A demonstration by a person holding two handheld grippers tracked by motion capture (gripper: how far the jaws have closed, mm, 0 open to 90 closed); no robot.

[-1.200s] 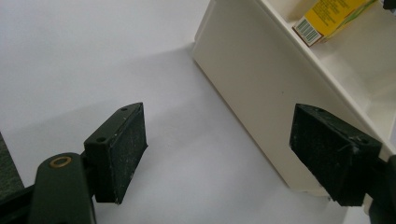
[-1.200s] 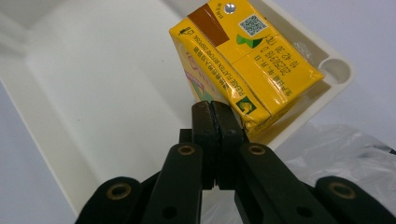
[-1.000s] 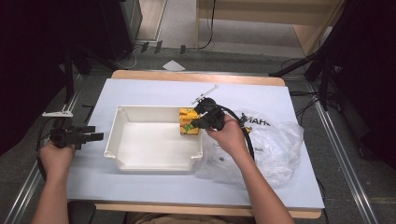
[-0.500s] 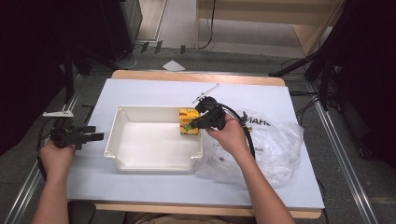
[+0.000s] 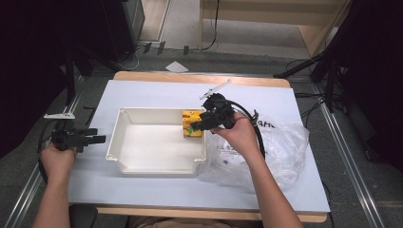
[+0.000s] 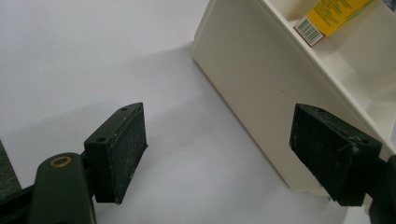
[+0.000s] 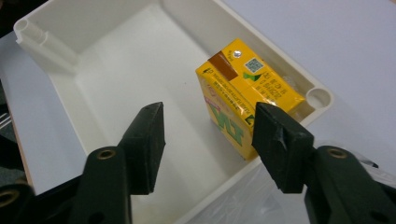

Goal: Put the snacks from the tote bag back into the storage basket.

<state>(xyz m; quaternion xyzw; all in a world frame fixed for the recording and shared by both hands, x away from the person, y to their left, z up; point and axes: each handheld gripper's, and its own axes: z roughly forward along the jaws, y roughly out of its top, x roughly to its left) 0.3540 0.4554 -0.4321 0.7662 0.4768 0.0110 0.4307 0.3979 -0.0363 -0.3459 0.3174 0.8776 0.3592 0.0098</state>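
Yellow drink carton [image 5: 192, 123] stands upright in the far right corner of the white tray [image 5: 142, 164] in the high view, close against the tray's right wall. The right gripper [image 5: 197, 126] hovers at that corner, its black body over the tray's rim, held by the person's right hand [image 5: 240, 135]; its jaws have just been opening, and the carton now stands free beside them on the tray floor. A crumpled clear plastic bag [image 5: 285, 152] lies on the table [image 5: 157, 92] just to the right of the tray, under the right forearm. The left gripper [image 5: 95, 138] is held level, outside the tray's left wall, in the left hand [image 5: 57, 159].

From the left gripper view, the left gripper [image 6: 217, 149] has its two black pads spread wide with nothing between them but the bare white tabletop. The tray's outer wall [image 6: 261, 93] runs slantwise just past the right-hand pad, and one barcoded end of the carton [image 6: 327, 16] shows inside the tray at the top edge.

From the right gripper view, the right gripper [image 7: 210, 140] looks down into the tray [image 7: 46, 42] with its jaws parted. The carton [image 7: 243, 93] sits in the corner just beyond the right-hand pad, whose tip overlaps the carton's lower edge; the left-hand pad is well clear of it, over the bare tray floor.
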